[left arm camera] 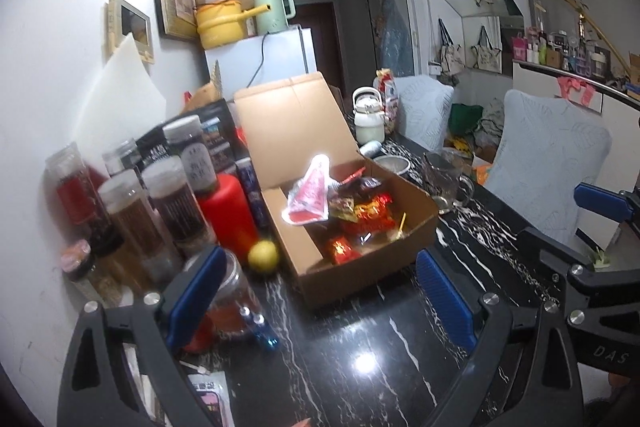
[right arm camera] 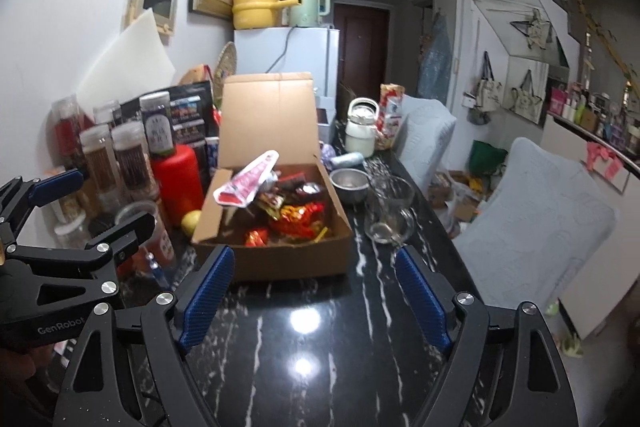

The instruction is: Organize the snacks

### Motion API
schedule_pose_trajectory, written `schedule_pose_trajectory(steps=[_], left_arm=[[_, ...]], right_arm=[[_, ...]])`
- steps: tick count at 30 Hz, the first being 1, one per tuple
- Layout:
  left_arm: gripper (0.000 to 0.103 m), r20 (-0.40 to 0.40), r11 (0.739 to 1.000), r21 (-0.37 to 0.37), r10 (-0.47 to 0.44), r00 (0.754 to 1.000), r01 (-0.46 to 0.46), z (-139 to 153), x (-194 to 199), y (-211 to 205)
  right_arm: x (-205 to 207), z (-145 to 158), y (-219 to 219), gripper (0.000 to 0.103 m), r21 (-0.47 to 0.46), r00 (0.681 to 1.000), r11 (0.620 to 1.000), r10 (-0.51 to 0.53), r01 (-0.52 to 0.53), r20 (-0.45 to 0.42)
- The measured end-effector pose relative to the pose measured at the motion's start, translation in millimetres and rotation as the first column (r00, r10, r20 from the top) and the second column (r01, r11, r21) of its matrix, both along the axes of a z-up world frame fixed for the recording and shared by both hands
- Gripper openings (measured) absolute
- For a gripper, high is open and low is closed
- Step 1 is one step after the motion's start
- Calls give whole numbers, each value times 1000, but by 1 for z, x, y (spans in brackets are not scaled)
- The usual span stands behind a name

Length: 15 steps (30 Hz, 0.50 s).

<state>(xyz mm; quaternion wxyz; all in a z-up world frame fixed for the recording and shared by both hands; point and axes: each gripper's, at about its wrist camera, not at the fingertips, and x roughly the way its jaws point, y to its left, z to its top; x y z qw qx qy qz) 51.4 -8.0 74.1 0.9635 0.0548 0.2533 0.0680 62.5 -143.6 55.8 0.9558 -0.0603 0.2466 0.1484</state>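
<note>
Along the bottom of both views our left gripper [left arm camera: 320, 291] and right gripper [right arm camera: 314, 293] stand spread, pinching nothing. Beyond them, mid-frame on the black marble table [right arm camera: 304, 367], the cardboard box [right arm camera: 280, 259] sits lid-up with snacks [right arm camera: 296, 211] heaped inside — gathering looks mostly done; closing probably remains.

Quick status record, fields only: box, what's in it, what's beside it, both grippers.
box: cardboard box on black marble table, lid up
contents: snack packets, red-and-white pouch sticking out on the left
left of box: lemon, red bottle, jars
right of box: glass mug, steel bowl
left gripper: open, empty
right gripper: open, empty
</note>
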Motion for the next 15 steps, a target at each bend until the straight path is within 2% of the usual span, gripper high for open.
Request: schedule_pose_trajectory(steps=[15], left_arm=[[97,-83,999,-4,-34,996,34,-19,13,-14]], right_arm=[[6,-20,-17,83,-32,993,996,-87,85,-79]])
